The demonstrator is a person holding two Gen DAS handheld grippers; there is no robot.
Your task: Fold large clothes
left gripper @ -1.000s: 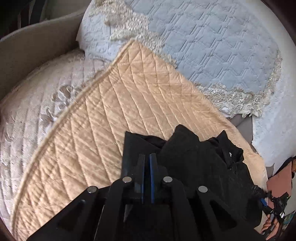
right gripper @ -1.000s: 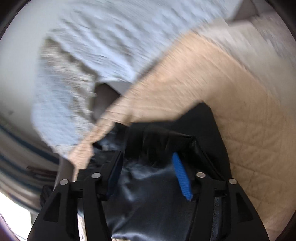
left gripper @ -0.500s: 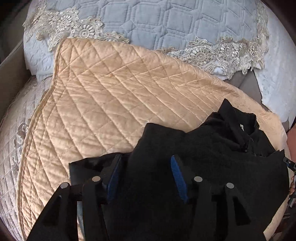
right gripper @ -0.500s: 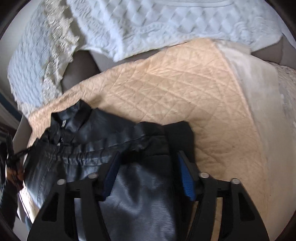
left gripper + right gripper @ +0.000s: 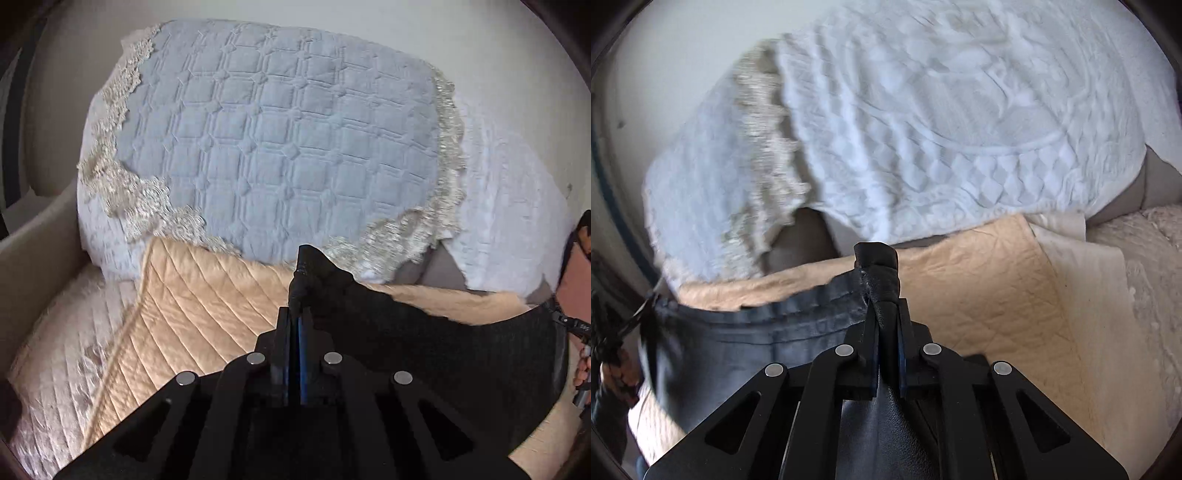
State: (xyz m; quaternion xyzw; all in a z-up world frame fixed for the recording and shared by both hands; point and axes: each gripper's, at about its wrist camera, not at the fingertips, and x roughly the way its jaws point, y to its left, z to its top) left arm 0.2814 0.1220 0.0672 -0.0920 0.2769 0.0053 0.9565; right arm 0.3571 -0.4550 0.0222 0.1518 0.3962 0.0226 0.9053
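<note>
A large black garment (image 5: 436, 332) with a leather-like outside (image 5: 768, 332) hangs stretched between my two grippers above a tan quilted cover (image 5: 207, 295). My left gripper (image 5: 297, 314) is shut on one corner of it; a bunched tip of cloth sticks out past the fingers. My right gripper (image 5: 886, 314) is shut on the other corner, with a folded tip sticking out. The far end of the garment in each view reaches the other hand at the frame edge.
The tan quilted cover (image 5: 979, 288) lies on a sofa seat. Behind it stand a pale blue quilted cushion with lace trim (image 5: 280, 147) and a white embossed cover (image 5: 942, 129). A cream lace throw (image 5: 62, 350) lies to the left, with the sofa arm (image 5: 33, 251) beyond.
Both grippers were open over the garment lying on the cover half a second ago. Now both have shut on its corners and lifted it, and the views have tilted up toward the cushions.
</note>
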